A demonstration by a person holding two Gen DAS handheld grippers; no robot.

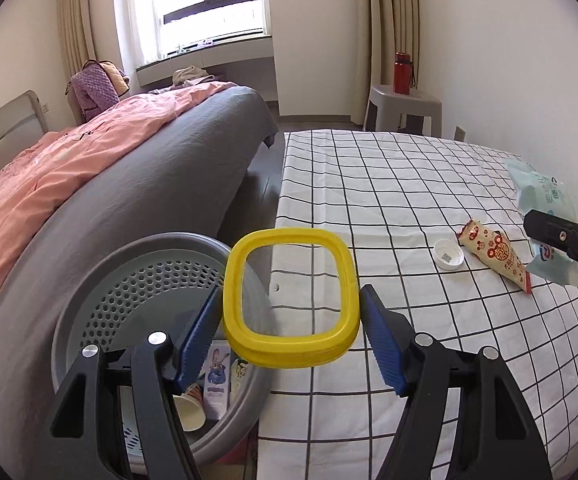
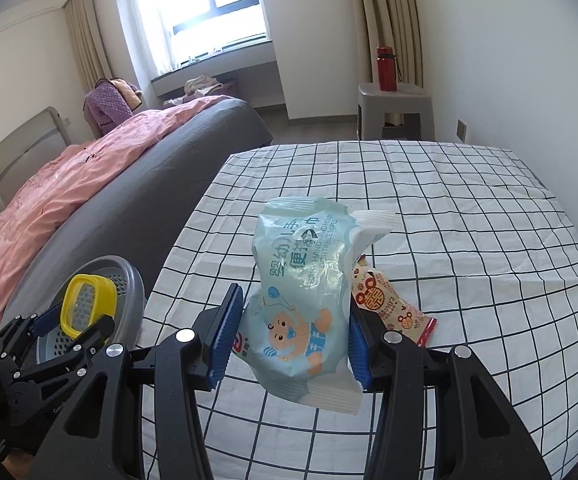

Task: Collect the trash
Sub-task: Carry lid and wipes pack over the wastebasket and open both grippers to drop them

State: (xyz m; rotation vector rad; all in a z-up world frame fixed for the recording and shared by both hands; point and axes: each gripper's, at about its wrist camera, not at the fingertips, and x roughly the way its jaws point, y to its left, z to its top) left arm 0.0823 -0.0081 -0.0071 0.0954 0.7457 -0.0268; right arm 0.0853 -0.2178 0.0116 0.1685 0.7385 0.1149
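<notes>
My left gripper (image 1: 291, 330) is shut on a yellow square lid (image 1: 291, 298) with a clear middle, held over the rim of a grey perforated basket (image 1: 129, 276) beside the table. A paper cup (image 1: 189, 412) and a printed pack lie in the basket. My right gripper (image 2: 295, 334) is shut on a light blue wipes packet (image 2: 303, 300) above the checked tablecloth (image 2: 429, 208). A red and cream snack wrapper (image 1: 493, 254) and a white bottle cap (image 1: 448, 254) lie on the cloth; the wrapper also shows in the right wrist view (image 2: 393, 308). The lid (image 2: 87, 306) and basket (image 2: 129, 280) show at lower left there.
A bed with a grey sheet (image 1: 149, 184) and pink quilt (image 1: 49, 176) runs along the left, close to the basket. A grey stool (image 1: 403, 108) with a red bottle (image 1: 402, 72) stands at the far wall. The right gripper's finger (image 1: 565, 240) shows at the right edge.
</notes>
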